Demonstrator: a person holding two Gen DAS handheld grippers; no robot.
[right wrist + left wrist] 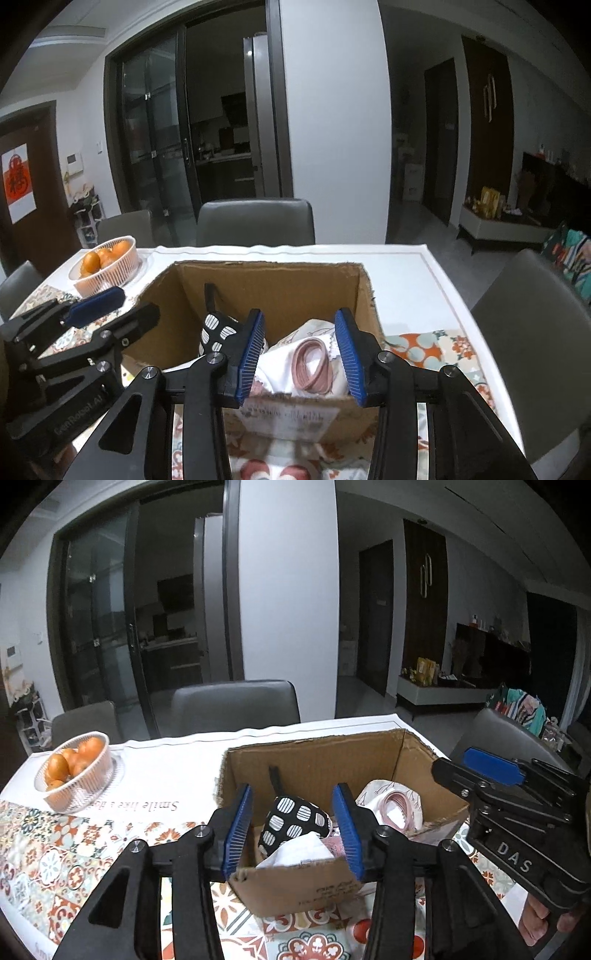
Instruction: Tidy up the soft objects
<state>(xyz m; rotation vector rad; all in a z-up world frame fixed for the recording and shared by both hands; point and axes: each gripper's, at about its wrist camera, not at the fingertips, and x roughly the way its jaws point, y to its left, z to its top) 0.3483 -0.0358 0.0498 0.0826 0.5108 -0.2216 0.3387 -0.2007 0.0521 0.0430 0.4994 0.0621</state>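
Observation:
An open cardboard box (314, 760) (273, 280) stands on the table. Inside lie a black mitt with white patches (293, 819) (216, 330), a white cloth (299, 851), and a white floral cloth with a pink coiled band (397, 806) (314, 363). My left gripper (293, 830) is open and empty over the box's near left part, above the mitt. My right gripper (301, 356) is open and empty over the near right part, above the pink band. Each gripper shows in the other's view, the right (517, 812) and the left (74, 332).
A white basket of oranges (75, 771) (105, 264) sits at the table's far left. Grey chairs (236, 705) (255, 221) stand behind the table, another at the right (535, 332). The table carries a patterned cloth (55, 849) and a white mat (406, 269).

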